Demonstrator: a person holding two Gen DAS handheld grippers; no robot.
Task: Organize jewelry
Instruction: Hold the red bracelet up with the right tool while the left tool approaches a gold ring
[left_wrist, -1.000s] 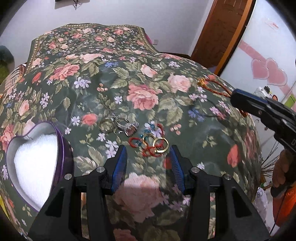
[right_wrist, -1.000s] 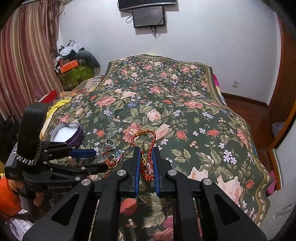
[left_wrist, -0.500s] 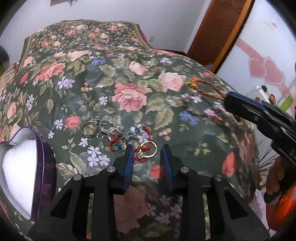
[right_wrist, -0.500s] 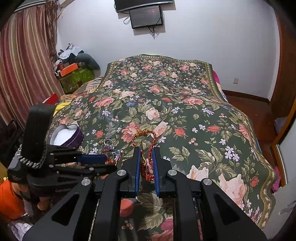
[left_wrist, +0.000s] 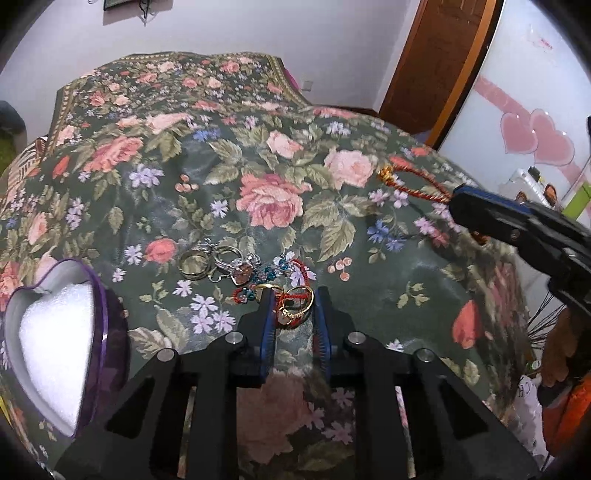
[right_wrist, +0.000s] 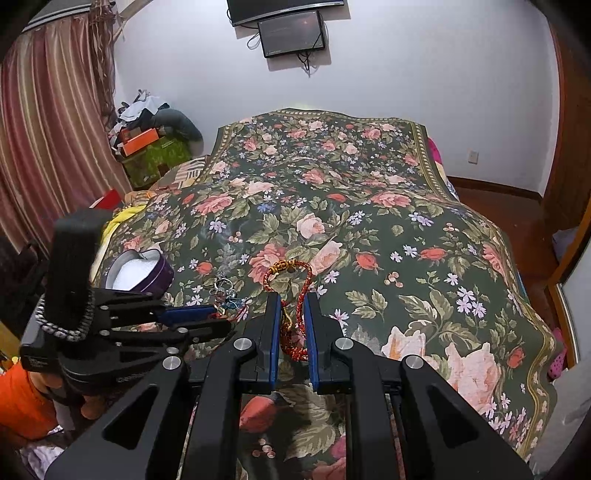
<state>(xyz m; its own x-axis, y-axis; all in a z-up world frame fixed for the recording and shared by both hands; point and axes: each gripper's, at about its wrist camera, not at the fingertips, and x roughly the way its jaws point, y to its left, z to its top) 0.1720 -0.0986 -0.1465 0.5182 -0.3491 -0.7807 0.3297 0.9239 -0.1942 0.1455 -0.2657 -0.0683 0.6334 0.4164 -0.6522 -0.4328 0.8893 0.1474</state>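
Note:
A pile of jewelry lies on the floral bedspread (left_wrist: 258, 177): silver rings (left_wrist: 207, 260), blue-beaded pieces (left_wrist: 275, 267), red cord and gold rings. My left gripper (left_wrist: 293, 308) has closed around a gold ring with red cord (left_wrist: 295, 306), the jaws touching it on both sides. My right gripper (right_wrist: 290, 321) is shut on a red and gold braided bracelet (right_wrist: 286, 273), which loops out ahead of the fingers; it also shows in the left wrist view (left_wrist: 410, 186). An open purple heart-shaped box (left_wrist: 55, 339) with white foam sits left of the pile.
The bedspread drops off at the near and right edges. A wooden door (left_wrist: 436, 62) and a white panel with pink hearts (left_wrist: 535, 136) stand to the right. Clutter and a curtain (right_wrist: 44, 129) are at the left.
My left gripper moved forward onto the pile and its jaws narrowed around the gold ring with red cord. My right gripper stayed shut on the braided bracelet, nearly still.

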